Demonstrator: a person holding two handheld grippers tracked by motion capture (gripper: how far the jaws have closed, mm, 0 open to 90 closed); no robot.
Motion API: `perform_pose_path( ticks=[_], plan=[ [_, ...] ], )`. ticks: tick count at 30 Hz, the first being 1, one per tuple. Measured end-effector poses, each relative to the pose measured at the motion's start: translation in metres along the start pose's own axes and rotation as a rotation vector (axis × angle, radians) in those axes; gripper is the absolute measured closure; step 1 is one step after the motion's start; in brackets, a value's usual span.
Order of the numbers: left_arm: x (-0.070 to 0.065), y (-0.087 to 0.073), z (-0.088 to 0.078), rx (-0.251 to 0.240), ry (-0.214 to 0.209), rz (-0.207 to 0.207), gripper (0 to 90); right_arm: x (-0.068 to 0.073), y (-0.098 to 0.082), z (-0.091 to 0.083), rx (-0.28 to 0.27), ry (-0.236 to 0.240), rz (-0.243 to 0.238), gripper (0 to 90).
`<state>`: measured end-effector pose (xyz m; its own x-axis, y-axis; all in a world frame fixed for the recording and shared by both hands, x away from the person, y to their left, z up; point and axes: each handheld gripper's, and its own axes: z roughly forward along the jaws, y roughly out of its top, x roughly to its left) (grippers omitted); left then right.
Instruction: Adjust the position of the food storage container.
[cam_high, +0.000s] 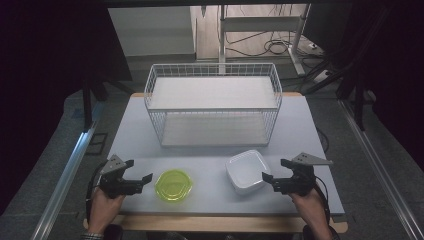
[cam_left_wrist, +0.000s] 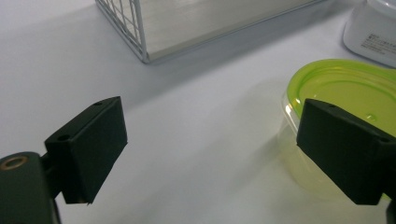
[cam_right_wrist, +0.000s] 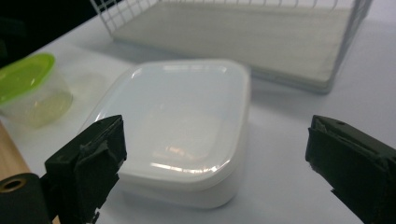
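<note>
Both tongs gape, holding nothing.
Left tongs (cam_left_wrist: 210, 154) cover part of the green-lidded tub (cam_left_wrist: 345, 88); right tongs (cam_right_wrist: 215, 163) face the white dish (cam_right_wrist: 182, 121).

Left gripper (cam_high: 138, 174) and right gripper (cam_high: 274, 171): both held low over the table (cam_high: 210, 202) near its front edge (jaws wide apart, empty), pointing inward.

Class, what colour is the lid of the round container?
Lime green lid, clearest in the left gripper view.
</note>
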<state>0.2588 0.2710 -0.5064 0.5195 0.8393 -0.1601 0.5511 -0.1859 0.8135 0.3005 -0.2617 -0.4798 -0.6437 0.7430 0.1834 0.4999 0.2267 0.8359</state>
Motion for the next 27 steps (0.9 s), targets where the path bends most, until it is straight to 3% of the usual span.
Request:
perform_pose_path(
  ticks=[2,3,6,11,14,21,27],
  plan=[
    [-0.001,0.000,-0.001,0.009,-0.009,-0.023,9.2,0.002,-0.001,0.003,0.023,-0.009,-0.018,5.0],
    [-0.001,0.001,-0.001,0.016,0.000,-0.016,8.6,0.003,-0.001,0.003,0.026,-0.012,-0.026,4.6],
    [-0.003,0.001,0.001,0.037,0.061,0.000,4.2,0.005,-0.001,0.004,0.025,-0.009,-0.035,3.2],
    [-0.002,0.002,-0.002,0.007,0.034,-0.041,3.7,0.006,-0.002,0.006,0.026,-0.013,-0.049,2.4],
    [-0.003,0.004,-0.005,-0.012,0.024,-0.046,6.5,0.008,-0.002,0.007,0.030,-0.016,-0.061,2.4],
    [-0.013,0.009,-0.010,-0.045,-0.012,-0.003,19.4,0.011,-0.001,0.006,0.021,-0.018,-0.085,2.7],
    [-0.032,0.019,-0.018,-0.066,-0.068,0.016,39.5,0.012,0.000,0.006,0.016,-0.029,-0.096,3.1]
  ],
)
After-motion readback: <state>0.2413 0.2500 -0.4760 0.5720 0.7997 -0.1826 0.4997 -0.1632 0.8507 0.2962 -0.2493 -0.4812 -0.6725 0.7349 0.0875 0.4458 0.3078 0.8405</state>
